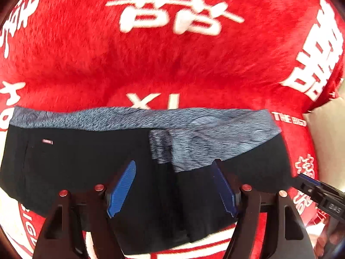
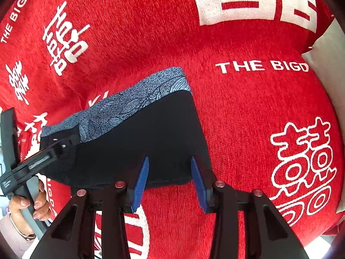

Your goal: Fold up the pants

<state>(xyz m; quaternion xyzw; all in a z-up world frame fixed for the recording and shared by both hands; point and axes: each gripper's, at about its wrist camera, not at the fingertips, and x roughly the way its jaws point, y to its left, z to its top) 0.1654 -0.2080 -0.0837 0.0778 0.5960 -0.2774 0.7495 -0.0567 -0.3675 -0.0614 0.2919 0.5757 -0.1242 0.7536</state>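
The pants (image 1: 86, 161) are a short black pair with a grey patterned waistband (image 1: 107, 118), lying folded on a red blanket (image 1: 172, 60). In the left wrist view my left gripper (image 1: 174, 168) is open, its blue fingers (image 1: 124, 185) spread just above the black cloth, with nothing between them. In the right wrist view my right gripper (image 2: 170, 164) is open over the near edge of the pants (image 2: 140, 133), empty. The left gripper's body (image 2: 32, 161) shows at the left there, held by a hand. The right gripper's tip (image 1: 319, 192) shows at the right edge of the left view.
The red blanket (image 2: 248, 112) with white characters and lettering covers the whole surface. A pale cushion or bedding (image 2: 330, 64) lies at its right edge, and also shows in the left wrist view (image 1: 327, 133).
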